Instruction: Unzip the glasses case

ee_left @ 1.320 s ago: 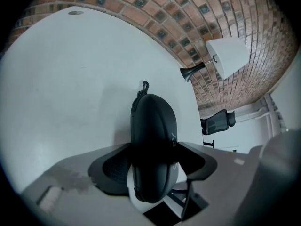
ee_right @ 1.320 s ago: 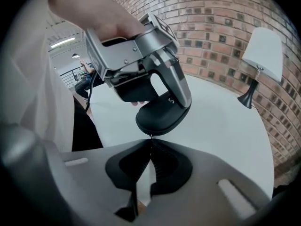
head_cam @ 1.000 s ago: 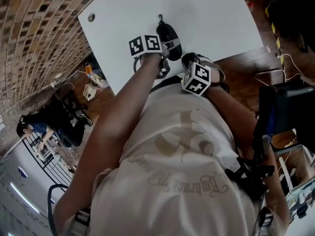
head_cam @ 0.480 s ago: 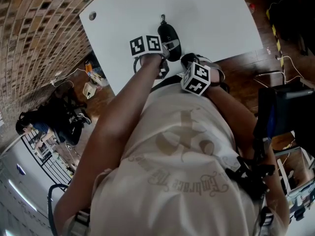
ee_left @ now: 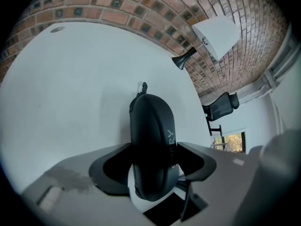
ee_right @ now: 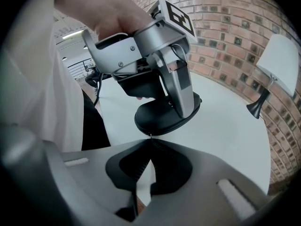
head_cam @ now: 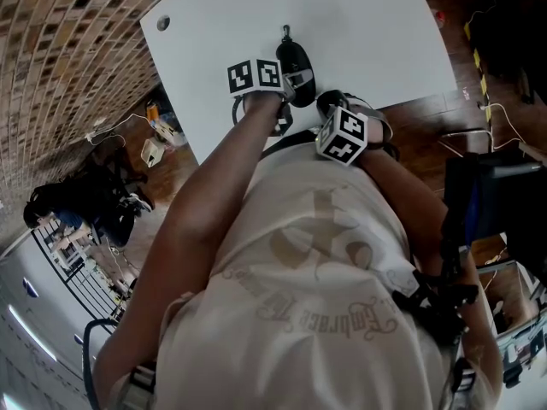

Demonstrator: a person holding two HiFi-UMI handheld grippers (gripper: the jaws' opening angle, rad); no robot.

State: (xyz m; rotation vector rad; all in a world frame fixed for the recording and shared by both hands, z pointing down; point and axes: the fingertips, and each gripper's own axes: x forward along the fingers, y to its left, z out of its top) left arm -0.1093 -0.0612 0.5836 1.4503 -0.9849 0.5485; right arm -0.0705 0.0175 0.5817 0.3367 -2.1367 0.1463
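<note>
A black oval glasses case [head_cam: 297, 56] lies on the white table [head_cam: 367, 24], with a small loop [ee_left: 143, 86] at its far end. My left gripper [ee_left: 153, 160] straddles the case [ee_left: 151, 140] across its width, both pads against its sides. From the right gripper view the same gripper [ee_right: 165, 108] clamps the case [ee_right: 160, 119] from above. My right gripper [ee_right: 149, 139] sits shut at the case's near end, its tips pinched on a thin zipper pull [ee_right: 149, 135] at the rim. In the head view the right gripper [head_cam: 326, 102] is mostly hidden behind its marker cube.
A round hole [head_cam: 162, 23] marks the table's far left corner. A white-shaded lamp [ee_left: 214, 32] stands past the table's right edge against a brick wall. An office chair [ee_left: 221, 107] stands beyond. Cables and small devices [head_cam: 154, 148] lie on the floor to the left.
</note>
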